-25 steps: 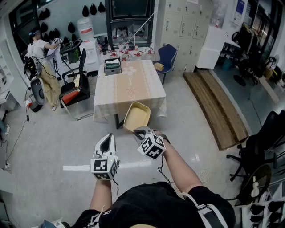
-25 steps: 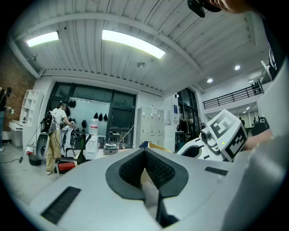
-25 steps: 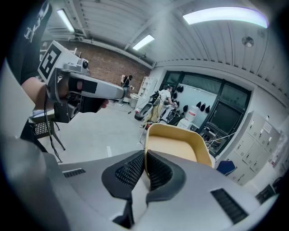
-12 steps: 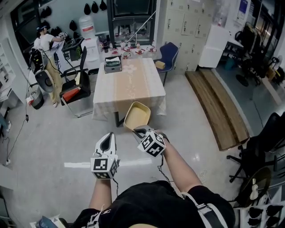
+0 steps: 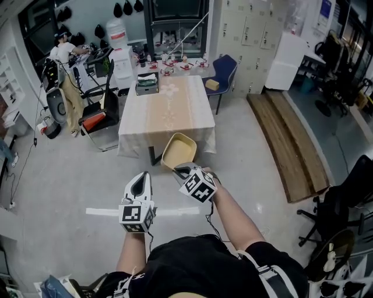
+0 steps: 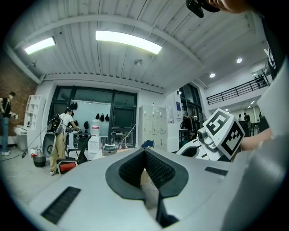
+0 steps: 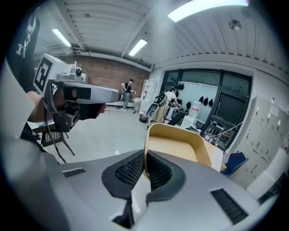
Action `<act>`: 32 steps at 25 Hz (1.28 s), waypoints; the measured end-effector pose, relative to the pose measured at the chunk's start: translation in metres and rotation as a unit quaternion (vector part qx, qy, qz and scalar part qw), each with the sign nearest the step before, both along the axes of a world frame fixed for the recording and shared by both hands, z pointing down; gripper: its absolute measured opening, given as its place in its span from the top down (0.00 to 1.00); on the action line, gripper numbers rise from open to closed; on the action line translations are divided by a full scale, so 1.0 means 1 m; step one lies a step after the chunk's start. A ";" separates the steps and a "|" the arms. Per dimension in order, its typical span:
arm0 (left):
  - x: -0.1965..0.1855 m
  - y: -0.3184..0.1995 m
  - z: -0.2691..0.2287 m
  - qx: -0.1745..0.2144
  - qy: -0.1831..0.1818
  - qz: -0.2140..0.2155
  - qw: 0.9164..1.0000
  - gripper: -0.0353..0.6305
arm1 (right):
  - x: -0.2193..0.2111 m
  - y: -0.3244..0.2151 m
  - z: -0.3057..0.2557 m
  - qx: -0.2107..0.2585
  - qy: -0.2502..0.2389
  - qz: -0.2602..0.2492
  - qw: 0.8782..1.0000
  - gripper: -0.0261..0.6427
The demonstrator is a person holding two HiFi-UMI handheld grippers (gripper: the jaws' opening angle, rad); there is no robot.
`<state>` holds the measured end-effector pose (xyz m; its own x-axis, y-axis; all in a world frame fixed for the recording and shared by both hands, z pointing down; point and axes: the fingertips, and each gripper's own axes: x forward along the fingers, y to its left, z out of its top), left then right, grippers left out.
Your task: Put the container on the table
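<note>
Two handheld grippers were in view, held low over the grey floor (image 5: 64, 174). The right gripper (image 5: 182, 169) had its jaws closed tight on the near rim of the shallow tan plastic container (image 5: 179, 151). The container hung in the air with its open side showing to the head camera, short of the counter covered in a pale peach cloth (image 5: 165, 110) and apart from its top. The left gripper (image 5: 140, 181) had its jaws brought together with nothing between them.

Judgement: the carry was under way and placement was not yet made. To do it well, the container should be brought over the bare near end of the cloth, levelled so its base meets the top flat, and released only once it rests. The thin rim hold could let it swing. The dark box (image 5: 147, 83) at the far end should be avoided.

No brand or label was legible. The marker cubes (image 5: 198, 190) bore only black-and-white square patterns, and the wall notices (image 5: 324, 8) were too small to read.
</note>
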<state>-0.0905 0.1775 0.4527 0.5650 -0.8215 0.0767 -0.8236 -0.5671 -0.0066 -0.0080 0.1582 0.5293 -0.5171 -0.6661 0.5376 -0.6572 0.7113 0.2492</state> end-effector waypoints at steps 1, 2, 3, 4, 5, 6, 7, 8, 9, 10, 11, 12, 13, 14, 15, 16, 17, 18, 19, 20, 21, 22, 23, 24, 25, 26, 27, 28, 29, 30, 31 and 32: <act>0.008 -0.002 0.000 0.000 0.000 -0.004 1.000 0.93 | 0.007 -0.002 0.000 -0.002 -0.001 -0.004 1.000 0.92; 0.014 -0.003 0.000 0.001 0.000 -0.008 1.000 0.93 | 0.012 -0.004 0.001 -0.004 -0.002 -0.008 1.000 0.92; 0.019 -0.005 0.002 0.000 0.000 -0.012 1.000 0.93 | 0.017 -0.007 0.002 -0.005 -0.003 -0.012 1.000 0.92; 0.023 -0.007 0.005 0.000 -0.001 -0.015 1.000 0.93 | 0.022 -0.010 0.003 -0.005 -0.003 -0.014 1.000 0.92; 0.027 -0.009 0.007 -0.001 -0.002 -0.017 1.000 0.93 | 0.026 -0.013 0.004 -0.005 -0.003 -0.015 1.000 0.92; 0.031 -0.011 0.008 -0.001 -0.003 -0.019 1.000 0.93 | 0.030 -0.017 0.005 -0.006 -0.002 -0.015 1.000 0.92; 0.034 -0.014 0.009 -0.002 -0.004 -0.021 1.000 0.93 | 0.033 -0.020 0.006 -0.008 -0.002 -0.015 1.000 0.92; 0.037 -0.016 0.009 -0.002 -0.005 -0.022 1.000 0.93 | 0.036 -0.023 0.007 -0.012 -0.002 -0.017 1.000 0.92; 0.040 -0.020 0.010 0.000 -0.006 -0.023 1.000 0.93 | 0.038 -0.026 0.010 -0.017 -0.002 -0.020 1.000 0.92; 0.043 -0.025 0.011 0.002 -0.006 -0.024 1.000 0.93 | 0.040 -0.031 0.012 -0.021 -0.003 -0.021 1.000 0.92; 0.045 -0.031 0.013 0.004 -0.007 -0.024 1.000 0.93 | 0.042 -0.037 0.015 -0.023 -0.004 -0.021 1.000 0.92; 0.048 -0.037 0.015 0.007 -0.008 -0.023 1.000 0.93 | 0.043 -0.045 0.016 -0.023 -0.006 -0.019 1.000 0.92; 0.049 -0.046 0.017 0.009 -0.010 -0.022 1.000 0.93 | 0.045 -0.053 0.017 -0.023 -0.008 -0.017 1.000 0.92; 0.051 -0.055 0.019 0.011 -0.012 -0.022 1.000 0.93 | 0.045 -0.062 0.019 -0.023 -0.009 -0.015 1.000 0.92; 0.053 -0.064 0.020 0.012 -0.012 -0.021 1.000 0.93 | 0.046 -0.072 0.020 -0.023 -0.007 -0.015 1.000 0.92; 0.055 -0.075 0.022 0.011 -0.012 -0.020 1.000 0.93 | 0.047 -0.082 0.022 -0.024 -0.004 -0.015 1.000 0.92; 0.056 -0.086 0.023 0.010 -0.011 -0.020 1.000 0.93 | 0.048 -0.092 0.024 -0.025 0.000 -0.015 1.000 0.92; 0.058 -0.098 0.024 0.009 -0.009 -0.019 1.000 0.93 | 0.049 -0.104 0.027 -0.027 0.003 -0.014 1.000 0.91; 0.059 -0.112 0.026 0.008 -0.006 -0.017 1.000 0.93 | 0.050 -0.116 0.030 -0.029 0.007 -0.012 0.999 0.91; 0.061 -0.127 0.027 0.008 -0.003 -0.016 1.000 0.93 | 0.052 -0.130 0.034 -0.031 0.011 -0.010 0.999 0.92; 0.062 -0.144 0.029 0.007 0.000 -0.015 1.000 0.93 | 0.053 -0.145 0.038 -0.034 0.016 -0.007 0.999 0.91; 0.063 -0.162 0.031 0.008 0.002 -0.013 1.000 0.93 | 0.053 -0.162 0.042 -0.037 0.019 -0.006 0.999 0.91; 0.063 -0.182 0.032 0.009 0.004 -0.010 1.000 0.93 | 0.053 -0.180 0.046 -0.038 0.021 -0.005 0.999 0.91; 0.063 -0.202 0.033 0.010 0.004 -0.005 1.000 0.93 | 0.051 -0.200 0.048 -0.039 0.022 -0.003 0.999 0.91; 0.063 -0.224 0.033 0.010 0.005 -0.001 1.000 0.93 | 0.051 -0.221 0.049 -0.040 0.023 -0.001 0.999 0.92; 0.062 -0.246 0.032 0.010 0.005 0.003 1.000 0.93 | 0.050 -0.242 0.047 -0.040 0.023 0.003 0.999 0.91; 0.061 -0.269 0.029 0.009 0.007 0.007 1.000 0.93 | 0.049 -0.263 0.044 -0.041 0.024 0.006 0.999 0.92; 0.059 -0.292 0.024 0.007 0.009 0.011 1.000 0.93 | 0.047 -0.285 0.040 -0.043 0.024 0.010 0.999 0.91; 0.056 -0.315 0.018 0.006 0.010 0.014 1.000 0.93 | 0.044 -0.306 0.035 -0.044 0.023 0.012 0.999 0.91; 0.053 -0.338 0.012 0.005 0.012 0.017 1.000 0.93 | 0.041 -0.328 0.031 -0.045 0.022 0.014 0.999 0.91; 0.049 -0.362 0.008 0.005 0.012 0.020 1.000 0.93 | 0.037 -0.350 0.027 -0.045 0.022 0.016 0.999 0.91; 0.046 -0.386 0.004 0.005 0.013 0.022 1.000 0.93 | 0.035 -0.374 0.024 -0.045 0.022 0.019 0.999 0.91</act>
<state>-0.0448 -0.2087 0.4565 0.6029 -0.7960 0.0536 -0.7974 -0.6034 0.0079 0.0266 -0.2159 0.5538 -0.4672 -0.6333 0.6169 -0.6742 0.7066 0.2148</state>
